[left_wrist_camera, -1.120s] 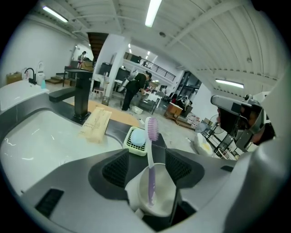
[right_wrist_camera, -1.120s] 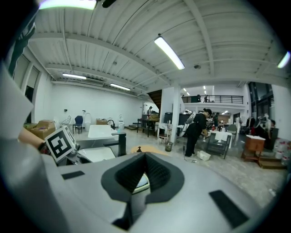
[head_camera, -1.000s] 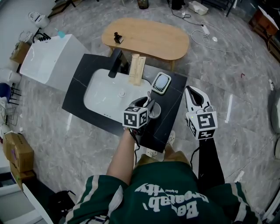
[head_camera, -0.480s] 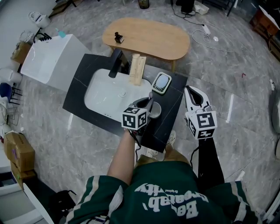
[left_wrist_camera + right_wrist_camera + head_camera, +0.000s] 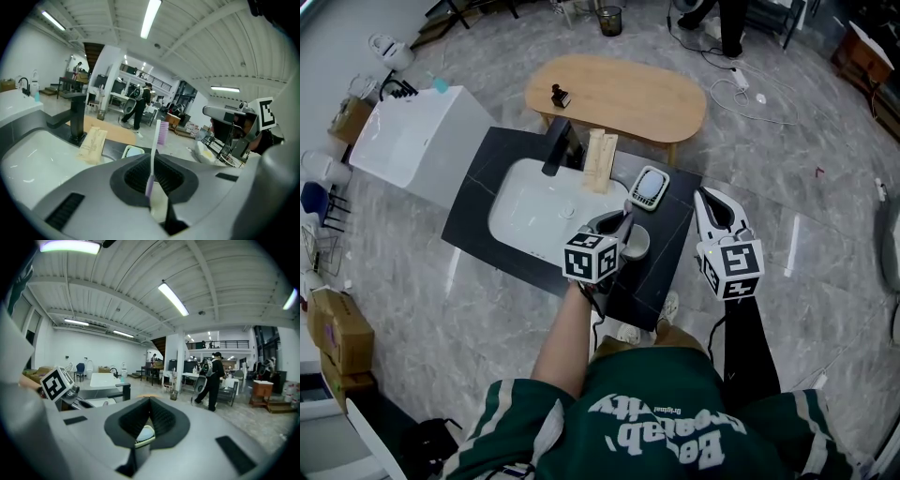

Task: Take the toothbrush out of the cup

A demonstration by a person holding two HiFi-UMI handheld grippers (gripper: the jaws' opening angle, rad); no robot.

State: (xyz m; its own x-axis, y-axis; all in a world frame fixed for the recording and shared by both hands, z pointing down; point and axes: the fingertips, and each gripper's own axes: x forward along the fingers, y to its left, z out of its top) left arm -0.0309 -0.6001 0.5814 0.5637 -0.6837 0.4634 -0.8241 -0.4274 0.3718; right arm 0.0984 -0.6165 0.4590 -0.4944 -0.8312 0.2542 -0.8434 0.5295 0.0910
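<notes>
A white toothbrush (image 5: 153, 154) with purple bristles stands upright between the jaws of my left gripper (image 5: 152, 185). Those jaws have just been closing and now pinch its handle. In the head view the left gripper (image 5: 619, 230) sits at the left side of the grey cup (image 5: 637, 244) on the black counter (image 5: 487, 187), and the toothbrush (image 5: 626, 212) rises over the cup's rim. The cup is hidden in the left gripper view. My right gripper (image 5: 720, 202) hovers off the counter's right edge with its jaws together and nothing in them, as the right gripper view (image 5: 140, 437) also shows.
A white sink basin (image 5: 534, 202) with a black faucet (image 5: 558, 150) fills the counter's left. A tan packet (image 5: 600, 161) and a soap dish (image 5: 649, 187) lie behind the cup. Beyond stand an oval wooden table (image 5: 619, 94) and a white basin unit (image 5: 412, 141).
The left gripper's jaws have closed on the toothbrush handle and the gripper has risen a little with it. The right gripper has stayed where it was.
</notes>
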